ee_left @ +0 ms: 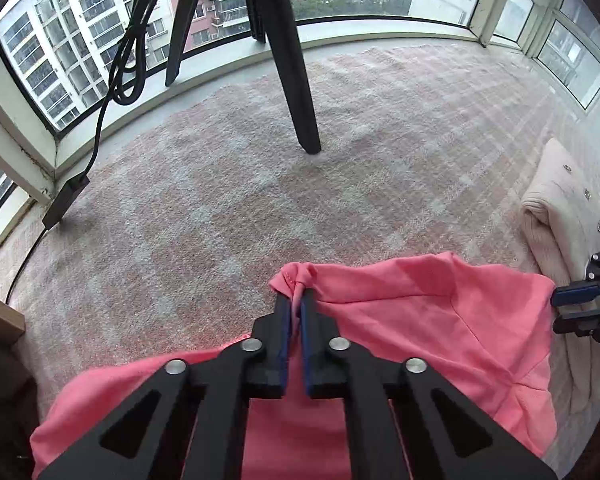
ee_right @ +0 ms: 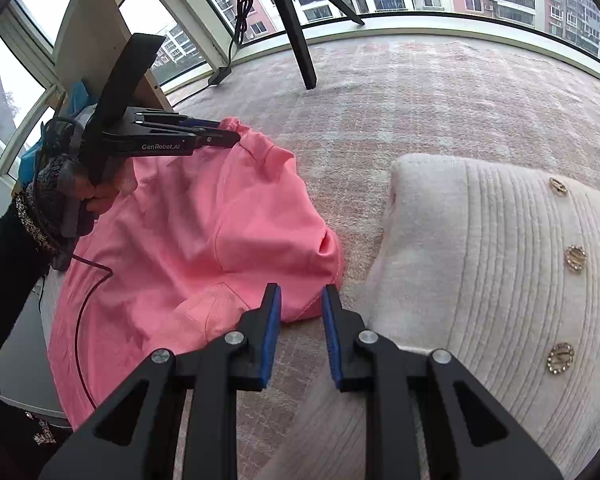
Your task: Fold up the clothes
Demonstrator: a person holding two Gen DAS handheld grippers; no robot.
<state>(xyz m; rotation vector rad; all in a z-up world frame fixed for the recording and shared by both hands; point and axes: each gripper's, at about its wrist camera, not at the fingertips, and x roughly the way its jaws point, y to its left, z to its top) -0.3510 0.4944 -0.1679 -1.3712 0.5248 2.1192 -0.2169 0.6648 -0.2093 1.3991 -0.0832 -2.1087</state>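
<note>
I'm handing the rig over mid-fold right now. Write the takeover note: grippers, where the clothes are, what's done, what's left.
Left gripper: shut on a bunched corner of the pink garment, holding it lifted.
Right gripper: open, holding nothing, its tips just at the pink garment's near hem.
Pink garment: spread loose and rumpled on the checked blanket, not yet folded.
Cream buttoned sweater: lies already folded to the right of the pink one.
Left to do: take a second corner with the right gripper, then probably fold the pink garment and smooth it.
</note>
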